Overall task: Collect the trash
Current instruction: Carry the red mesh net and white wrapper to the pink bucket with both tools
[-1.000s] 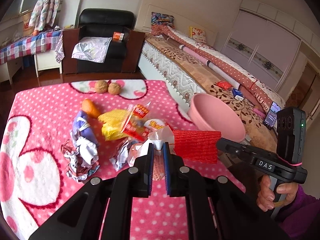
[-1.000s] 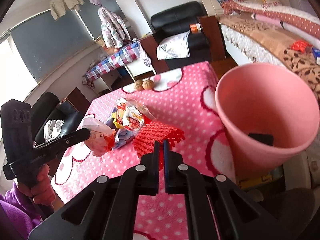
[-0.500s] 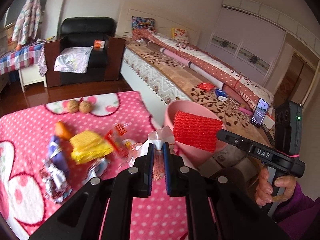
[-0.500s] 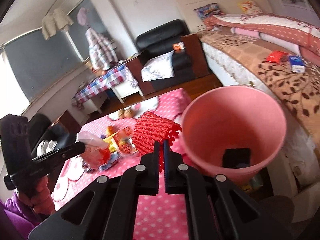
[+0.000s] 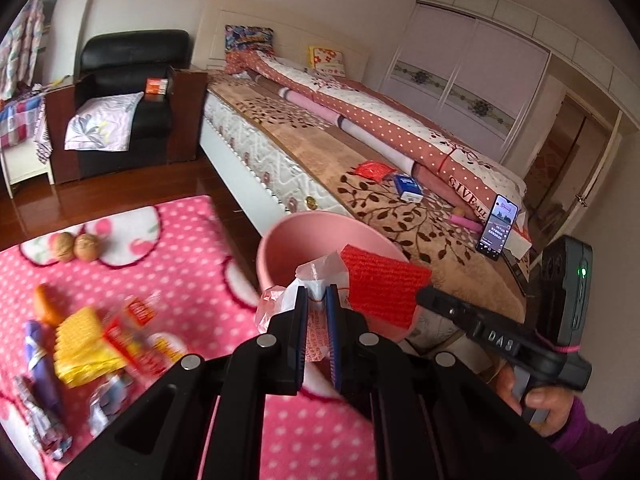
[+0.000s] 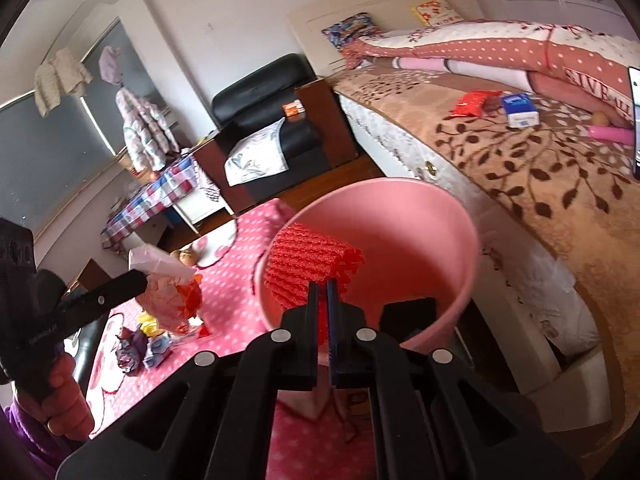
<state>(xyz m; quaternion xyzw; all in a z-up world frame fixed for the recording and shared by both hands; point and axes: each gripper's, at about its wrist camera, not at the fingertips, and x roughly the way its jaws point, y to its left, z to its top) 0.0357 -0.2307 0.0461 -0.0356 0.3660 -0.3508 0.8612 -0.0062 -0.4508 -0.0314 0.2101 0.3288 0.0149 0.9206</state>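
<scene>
Clamping a red ribbed mesh [image 6: 308, 268] in my right hand-held gripper [image 6: 323, 292] over the pink bin [image 6: 448, 216] (beside the bed), my left hand-held gripper [image 5: 316, 300] pinches a crumpled plastic bag [image 5: 316, 274] near its rim.

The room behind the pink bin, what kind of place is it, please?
Most likely a bedroom in a home. A made bed with pillows runs along the wall, a built-in wardrobe stands beyond it, and a black armchair sits at the bed's head end. The pink bin stands beside the bed.
</scene>
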